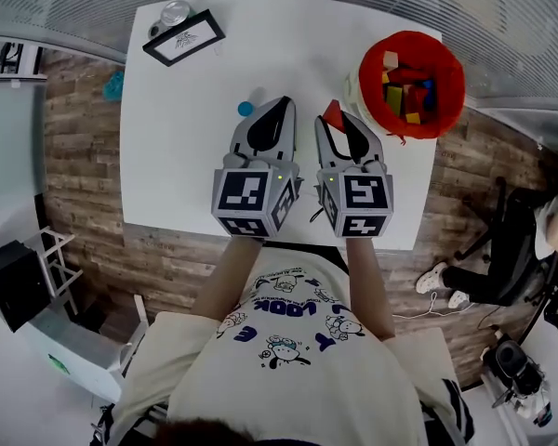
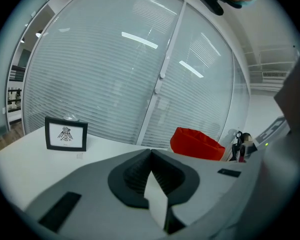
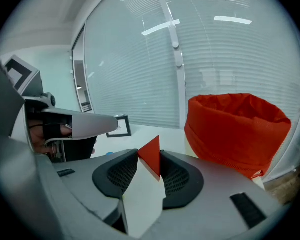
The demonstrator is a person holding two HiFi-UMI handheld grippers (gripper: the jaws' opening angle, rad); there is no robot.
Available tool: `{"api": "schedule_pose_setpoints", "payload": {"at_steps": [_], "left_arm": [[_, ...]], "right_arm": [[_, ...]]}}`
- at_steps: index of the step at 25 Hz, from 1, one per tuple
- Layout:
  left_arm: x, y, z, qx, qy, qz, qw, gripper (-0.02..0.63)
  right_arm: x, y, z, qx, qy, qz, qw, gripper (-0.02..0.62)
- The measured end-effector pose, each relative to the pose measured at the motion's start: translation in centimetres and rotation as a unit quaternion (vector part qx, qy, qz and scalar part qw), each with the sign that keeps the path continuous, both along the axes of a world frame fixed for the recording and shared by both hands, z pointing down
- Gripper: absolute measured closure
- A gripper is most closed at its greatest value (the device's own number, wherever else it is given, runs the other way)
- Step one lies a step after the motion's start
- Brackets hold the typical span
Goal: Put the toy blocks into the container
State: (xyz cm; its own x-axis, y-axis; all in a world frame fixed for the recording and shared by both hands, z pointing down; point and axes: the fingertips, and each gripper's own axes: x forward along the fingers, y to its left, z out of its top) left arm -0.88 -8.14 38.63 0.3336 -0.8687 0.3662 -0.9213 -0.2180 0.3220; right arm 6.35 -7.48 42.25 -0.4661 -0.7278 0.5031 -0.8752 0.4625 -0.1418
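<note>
A red triangular block [image 1: 332, 115] [image 3: 151, 157] is pinched between the pads of my right gripper [image 1: 334, 110] [image 3: 150, 158], held above the white table [image 1: 186, 156]. The red fabric container [image 1: 451, 63] [image 3: 235, 126] [image 2: 196, 143] stands at the table's far right corner, to the right of this gripper, with several coloured blocks inside. My left gripper [image 1: 284, 102] [image 2: 150, 152] hangs beside the right one, its tips meeting with nothing between them. A small blue block [image 1: 245, 109] lies on the table just left of the left gripper's tip.
A black picture frame [image 1: 183, 37] [image 2: 66, 134] stands at the table's far left, with a round metal object [image 1: 175, 12] behind it. Slatted blinds run behind the table. A seated person [image 1: 549, 230] is on the floor side at the right.
</note>
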Motion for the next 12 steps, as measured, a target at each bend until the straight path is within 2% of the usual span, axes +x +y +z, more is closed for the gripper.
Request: {"api": "schedule_pose_setpoints", "payload": {"at_steps": [12], "left_arm": [[2.2,-0.7,-3.5,0.035,-0.004,0.003,0.9994,0.575]], "right_arm": [[2.3,-1.5,-5.5,0.059,-0.024,0.008,0.998,0.459]]}}
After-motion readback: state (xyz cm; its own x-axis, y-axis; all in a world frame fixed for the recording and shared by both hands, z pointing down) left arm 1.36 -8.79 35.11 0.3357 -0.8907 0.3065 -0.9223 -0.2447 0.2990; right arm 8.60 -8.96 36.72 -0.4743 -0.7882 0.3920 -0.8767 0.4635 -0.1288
